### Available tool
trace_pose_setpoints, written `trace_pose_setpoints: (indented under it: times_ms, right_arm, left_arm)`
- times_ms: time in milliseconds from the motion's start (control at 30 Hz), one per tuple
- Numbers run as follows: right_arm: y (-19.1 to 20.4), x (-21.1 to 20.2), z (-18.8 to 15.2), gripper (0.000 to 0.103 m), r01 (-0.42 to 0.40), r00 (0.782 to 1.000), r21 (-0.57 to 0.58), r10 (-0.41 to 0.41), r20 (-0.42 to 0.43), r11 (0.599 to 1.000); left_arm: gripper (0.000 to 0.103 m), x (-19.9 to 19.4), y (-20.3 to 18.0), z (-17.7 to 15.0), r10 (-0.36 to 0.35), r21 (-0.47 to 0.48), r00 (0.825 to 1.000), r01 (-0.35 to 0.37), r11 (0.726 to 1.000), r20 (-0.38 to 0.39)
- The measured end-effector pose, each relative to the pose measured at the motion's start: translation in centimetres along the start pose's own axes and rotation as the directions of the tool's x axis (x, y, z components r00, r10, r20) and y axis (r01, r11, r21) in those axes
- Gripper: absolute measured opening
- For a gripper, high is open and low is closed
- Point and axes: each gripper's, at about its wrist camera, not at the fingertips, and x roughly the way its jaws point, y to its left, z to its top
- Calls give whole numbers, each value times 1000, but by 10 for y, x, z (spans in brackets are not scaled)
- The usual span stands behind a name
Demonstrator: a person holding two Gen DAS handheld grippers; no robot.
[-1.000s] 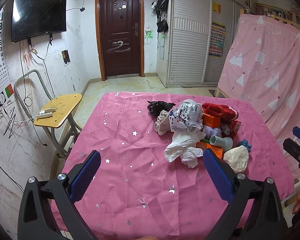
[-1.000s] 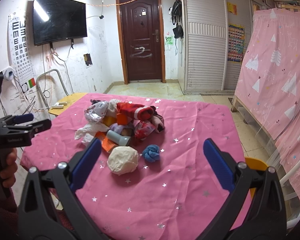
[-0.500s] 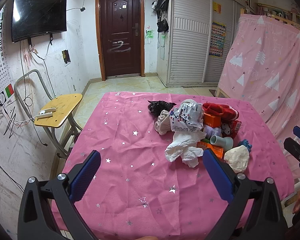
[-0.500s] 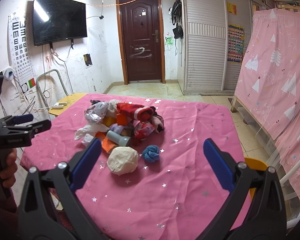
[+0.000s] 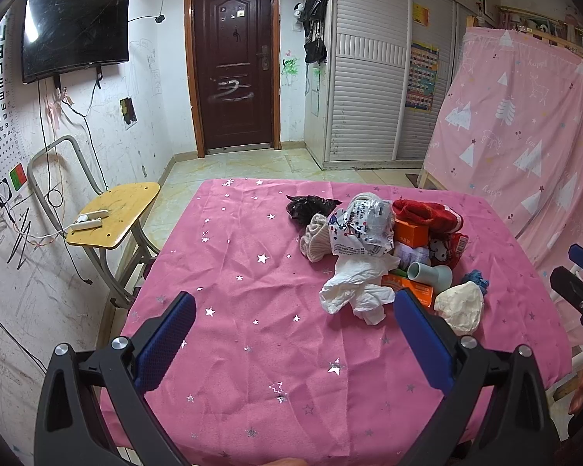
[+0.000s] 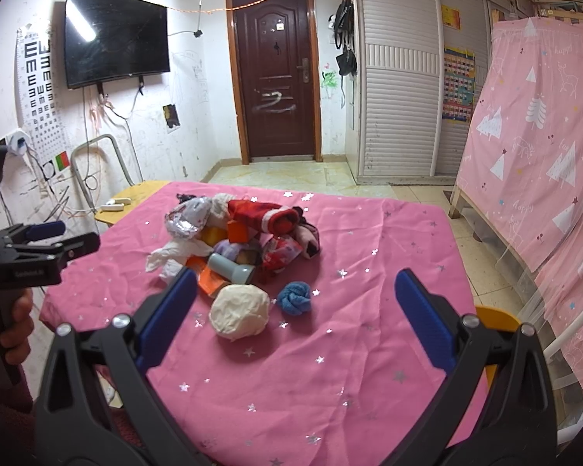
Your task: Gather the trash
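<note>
Left wrist view: both the left claw (image 5: 291,324) and right claw (image 6: 295,301) are held spread and empty short of the trash pile (image 5: 384,244) on the pink tabletop (image 5: 252,272); nothing collected yet, a reach to the nearest white paper wad (image 6: 239,310) is judged next.

Worktop (image 5: 252,341) covered by pink star-print cloth. Mixed pile (image 5: 381,240) at 1 o'clock; cream wad (image 5: 460,306) and blue knit ball (image 6: 294,297) lie beside it.
</note>
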Motion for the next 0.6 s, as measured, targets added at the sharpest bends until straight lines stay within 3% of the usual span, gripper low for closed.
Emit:
trace_pose_setpoints:
  times_ms: [600]
  right_arm:
    - [-1,6,0,98,-3,1000,-1,3,-6,1000]
  left_arm:
    - [94,1,4,-1,2,2,1000,-2,1000,-9]
